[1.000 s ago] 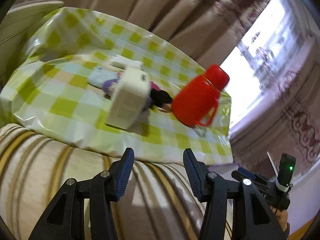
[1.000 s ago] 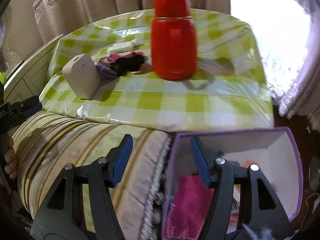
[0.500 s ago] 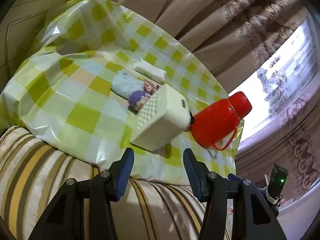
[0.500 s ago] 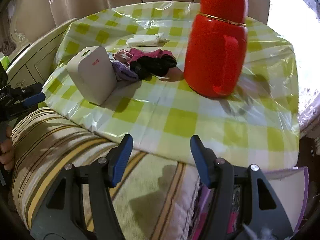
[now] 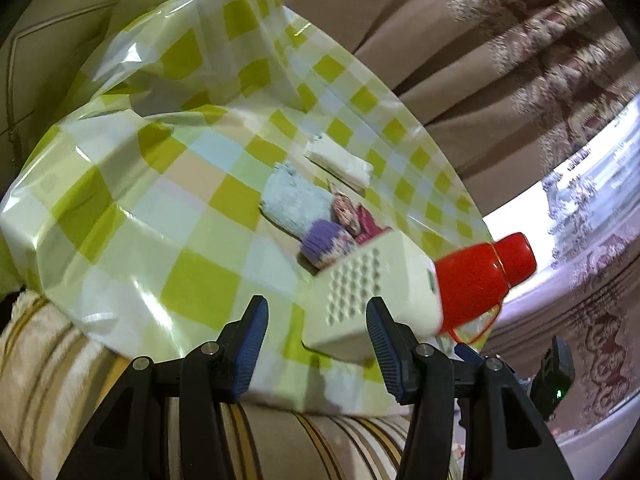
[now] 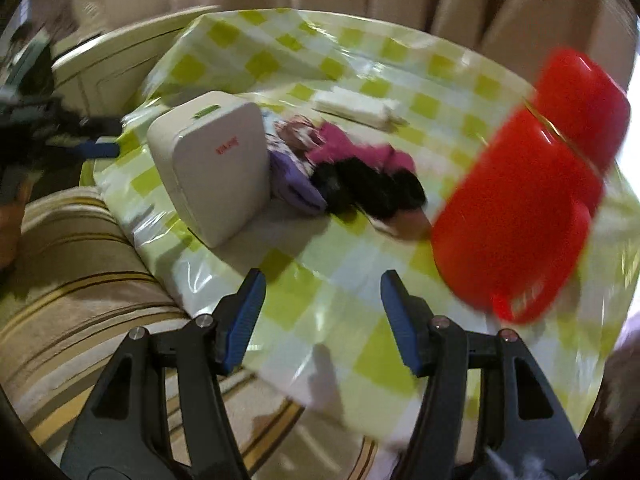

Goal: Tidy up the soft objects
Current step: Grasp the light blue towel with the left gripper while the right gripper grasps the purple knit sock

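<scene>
On the checked table, the left view shows socks piled behind a white box, a red flask beyond; the left claw is spread, empty. In the right view, the socks lie between box and flask; the right claw hovers spread, empty.
</scene>
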Tool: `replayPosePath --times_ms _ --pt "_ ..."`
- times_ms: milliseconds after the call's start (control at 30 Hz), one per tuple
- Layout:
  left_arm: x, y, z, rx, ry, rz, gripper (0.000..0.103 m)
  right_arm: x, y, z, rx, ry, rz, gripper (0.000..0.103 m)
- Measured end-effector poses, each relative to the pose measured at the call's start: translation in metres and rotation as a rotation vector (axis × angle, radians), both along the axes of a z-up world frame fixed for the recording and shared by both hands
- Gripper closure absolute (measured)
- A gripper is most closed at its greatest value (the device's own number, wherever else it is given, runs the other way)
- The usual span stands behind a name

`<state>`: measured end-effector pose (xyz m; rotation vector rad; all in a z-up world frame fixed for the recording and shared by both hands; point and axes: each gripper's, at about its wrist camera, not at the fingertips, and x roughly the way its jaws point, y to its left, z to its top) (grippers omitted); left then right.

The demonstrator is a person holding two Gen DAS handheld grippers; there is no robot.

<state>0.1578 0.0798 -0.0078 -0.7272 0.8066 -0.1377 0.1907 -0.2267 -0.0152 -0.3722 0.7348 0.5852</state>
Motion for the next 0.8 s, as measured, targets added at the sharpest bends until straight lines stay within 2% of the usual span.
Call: replayPosePath --times_ms 167,300,400,600,700,800 --pt "0.031 0.013 -0.001 0.006 0.016 0.011 0.051 0.013 0.023 -0.005 -0.027 -0.044 0.105 0.039" --pt "0.063 0.013 -0.002 0.020 0.029 -0.020 0.051 0.029 0.036 -0.015 -0.026 -0.043 0.172 0.039" --pt "0.092 0.008 -0.004 0.004 0.028 -0.096 0.051 0.042 0.042 -0.019 -0.016 -0.037 0.191 0.039" --pt "0.147 0.001 -0.014 -0.085 0.043 -0.228 0.051 0.065 0.047 -0.025 0.009 -0.013 0.227 0.039" --pt "0.161 0.007 -0.017 -0.033 0.058 -0.172 0.051 0.069 0.052 -0.028 -0.007 -0.029 0.258 0.039" --pt "0.170 0.010 -0.018 0.097 0.095 -0.121 0.051 0.072 0.056 -0.030 -0.023 -0.044 0.293 0.039"
